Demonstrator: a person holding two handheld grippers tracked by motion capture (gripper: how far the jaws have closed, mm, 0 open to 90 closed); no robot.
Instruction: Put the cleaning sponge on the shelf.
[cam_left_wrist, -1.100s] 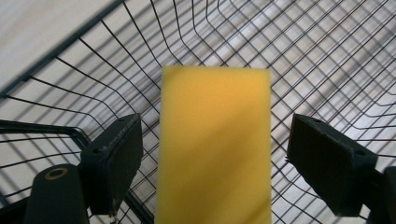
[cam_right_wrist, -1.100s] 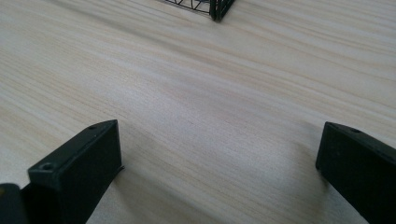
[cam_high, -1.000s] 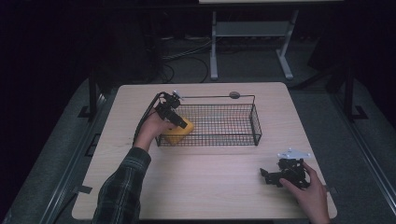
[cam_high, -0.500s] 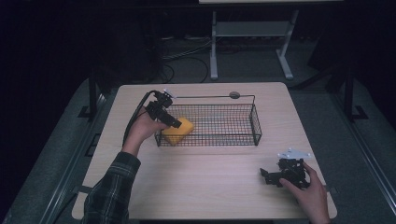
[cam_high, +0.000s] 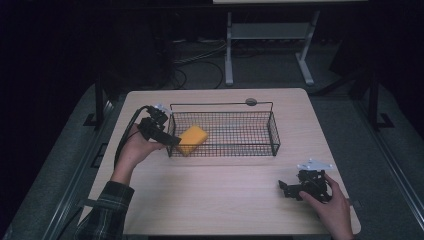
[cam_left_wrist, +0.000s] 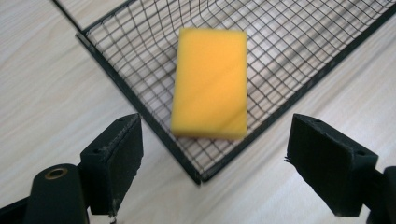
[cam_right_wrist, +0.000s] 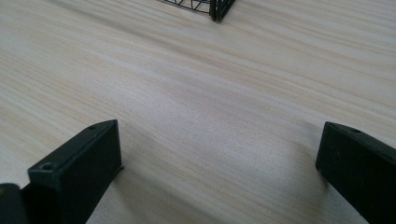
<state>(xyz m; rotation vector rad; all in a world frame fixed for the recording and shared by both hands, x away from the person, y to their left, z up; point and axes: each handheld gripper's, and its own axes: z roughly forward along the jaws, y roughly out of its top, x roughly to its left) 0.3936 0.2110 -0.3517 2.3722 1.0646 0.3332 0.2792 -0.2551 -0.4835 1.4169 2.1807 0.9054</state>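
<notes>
- Left gripper (cam_high: 172, 140) is at the left end of the basket (cam_high: 270, 131), just outside its rim; its jaws stand wide apart and hold nothing.
- In the left gripper view, both pads (cam_left_wrist: 119, 154) are clear of the sponge (cam_left_wrist: 210, 84), which lies beyond them inside the wire mesh.
- Sponge position: in the left end of the basket, close to the near-left corner, resting on the mesh floor and canted against the end wall as seen from the high view.
- Right gripper (cam_high: 290, 189) rests on the surface (cam_high: 215, 200) at the near right, well apart from the basket; its jaws are spread and empty.
- In the right gripper view, bare surface lies between the pads, with a basket corner (cam_right_wrist: 217, 9) at the top edge.
- Step in hand, as a judgement: the sponge is placed in the basket and released; the left gripper is in the withdrawal phase.
- Next move, as a judgement: carry the left gripper clear of the rim toward the near-left surface without catching the wire or the trailing cable (cam_high: 122, 145).
- Risk: a jaw that clips the rim could shift the basket.
- Should the sponge need reseating flat, the left gripper must re-enter from above, centred over the sponge.
</notes>
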